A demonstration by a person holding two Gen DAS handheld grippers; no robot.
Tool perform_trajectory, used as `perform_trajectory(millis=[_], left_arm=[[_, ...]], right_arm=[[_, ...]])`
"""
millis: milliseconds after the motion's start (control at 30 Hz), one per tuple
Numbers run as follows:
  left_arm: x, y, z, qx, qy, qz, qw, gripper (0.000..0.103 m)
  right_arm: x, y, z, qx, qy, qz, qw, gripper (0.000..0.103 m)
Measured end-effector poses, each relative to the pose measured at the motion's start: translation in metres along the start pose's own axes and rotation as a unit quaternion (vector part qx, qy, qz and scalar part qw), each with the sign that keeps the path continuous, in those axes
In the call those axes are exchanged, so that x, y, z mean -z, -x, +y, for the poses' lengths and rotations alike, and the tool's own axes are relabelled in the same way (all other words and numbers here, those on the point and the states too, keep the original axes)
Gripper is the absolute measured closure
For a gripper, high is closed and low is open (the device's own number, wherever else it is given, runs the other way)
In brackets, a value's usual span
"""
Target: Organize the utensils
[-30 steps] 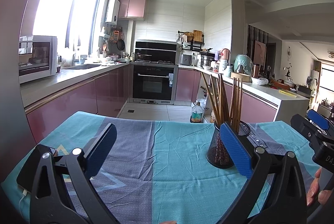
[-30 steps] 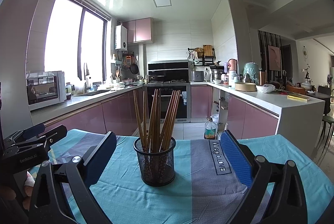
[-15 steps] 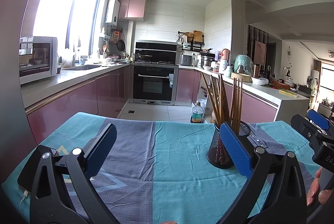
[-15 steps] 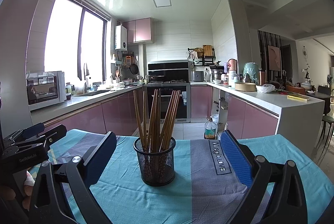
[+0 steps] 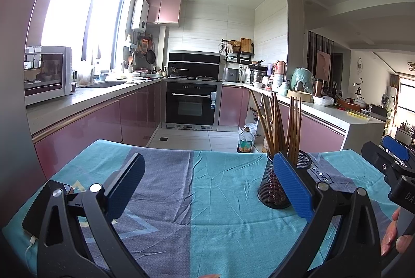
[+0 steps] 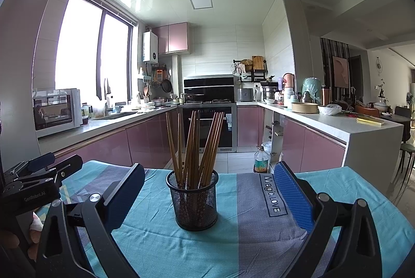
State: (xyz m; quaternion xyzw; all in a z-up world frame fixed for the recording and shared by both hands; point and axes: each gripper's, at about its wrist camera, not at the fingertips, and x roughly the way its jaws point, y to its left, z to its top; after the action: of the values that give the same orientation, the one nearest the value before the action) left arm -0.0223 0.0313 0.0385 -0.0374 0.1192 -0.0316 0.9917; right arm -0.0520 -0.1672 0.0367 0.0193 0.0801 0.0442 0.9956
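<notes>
Standing upright on the cloth-covered table (image 6: 350, 189), 1 black mesh holder (image 6: 195, 202) carries a bundle of brown wooden chopsticks (image 6: 197, 145); roughly 10 can be made out, fanned apart at their tops, though overlap makes the exact count uncertain. From the right wrist view the holder sits ahead of the right gripper (image 6: 207, 197), between the lines of its 2 blue-padded fingers and closer to the left one, touching neither. That gripper's jaws are spread wide and hold nothing. From the left wrist view the same holder (image 5: 275, 189) is partly hidden behind the right-hand finger of the left gripper (image 5: 207, 187), whose jaws also gape wide and empty. 1 phone (image 5: 39, 210) lies on the cloth at the table's left edge, beside the left gripper. 1 oil bottle (image 6: 260, 160) stands on the kitchen floor beyond the table
</notes>
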Motion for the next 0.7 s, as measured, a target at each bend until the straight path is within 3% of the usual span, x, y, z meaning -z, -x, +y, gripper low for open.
perform_trajectory(millis=[700], left_arm=[[-0.001, -0.0001, 0.0001, -0.015, -0.011, -0.006, 0.9998, 0.006]], right_arm=[[0.0009, -0.0031, 0.0001, -0.001, 0.0, 0.004, 1.0, 0.007]])
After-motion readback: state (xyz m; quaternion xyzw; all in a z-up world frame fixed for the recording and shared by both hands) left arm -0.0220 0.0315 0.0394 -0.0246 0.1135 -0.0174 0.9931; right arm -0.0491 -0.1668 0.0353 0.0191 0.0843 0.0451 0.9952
